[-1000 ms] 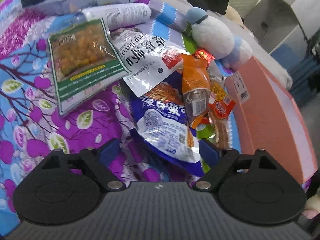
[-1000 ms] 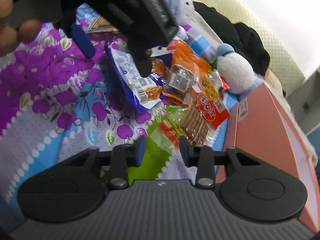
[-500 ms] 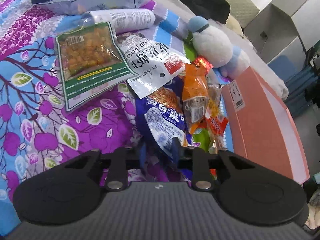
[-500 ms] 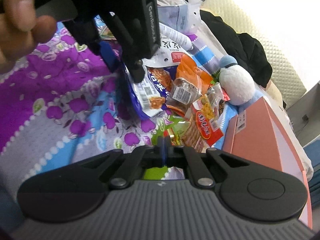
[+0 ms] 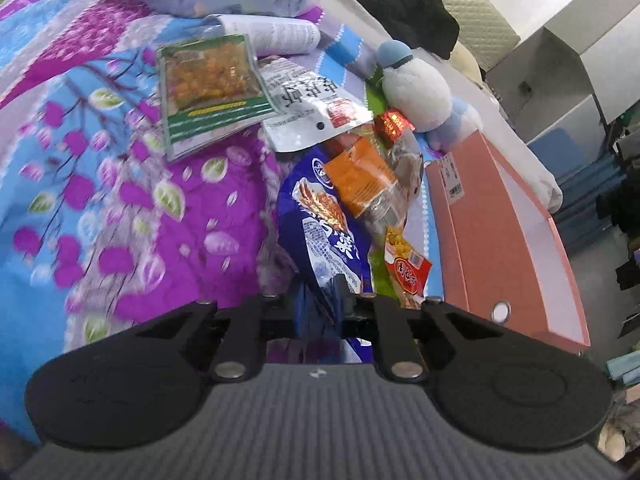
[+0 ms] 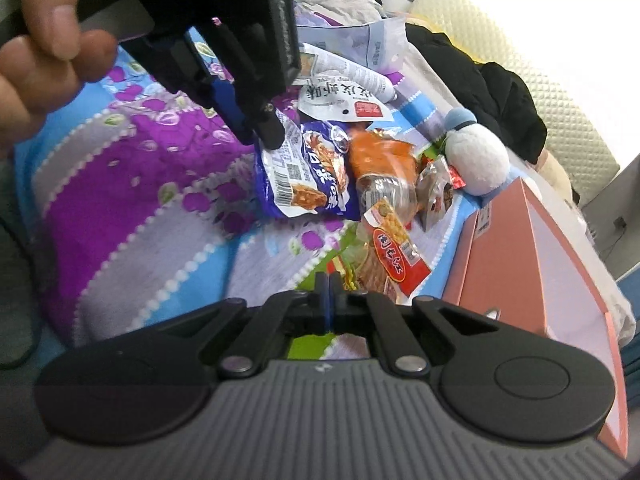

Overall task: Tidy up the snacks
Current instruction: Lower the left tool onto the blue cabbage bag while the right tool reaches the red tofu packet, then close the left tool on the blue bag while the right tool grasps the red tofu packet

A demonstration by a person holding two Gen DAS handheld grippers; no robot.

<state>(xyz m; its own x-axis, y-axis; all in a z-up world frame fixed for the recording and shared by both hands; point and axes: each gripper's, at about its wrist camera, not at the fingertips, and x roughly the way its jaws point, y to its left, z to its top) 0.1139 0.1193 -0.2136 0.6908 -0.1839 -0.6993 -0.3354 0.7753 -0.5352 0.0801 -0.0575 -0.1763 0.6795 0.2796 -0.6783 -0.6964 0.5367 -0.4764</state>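
Snacks are piled up on a flowery purple and blue bedspread [image 5: 120, 184], right beside a pink cardboard box [image 5: 500, 248]. Closest in is a blue and white snack bag [image 5: 320, 236], and its near edge is pinched between the fingers of the left gripper [image 5: 318, 300], which are closed down tight on it. From the right wrist view the same bag [image 6: 308, 176] is seen held at its far end by that gripper [image 6: 260, 132], with the rest of the bag hanging down to the bedspread.

An orange packet [image 5: 360, 180] is lying across the blue bag's top edge, and a red-labelled cracker pack [image 5: 406, 268] is sitting between the bag and the box. Further back, a white pouch with black lettering [image 5: 308, 108] is overlapped by a green-bordered bag of yellow bits [image 5: 208, 88].

The right gripper [image 6: 327, 300] is fully closed with nothing between its fingers, held just above the near end of the cracker pack [image 6: 394, 256].

A white and blue plush toy [image 5: 416, 88] is parked behind the pile, touching the box's far corner, and a black garment [image 5: 400, 4] is bunched up past it.
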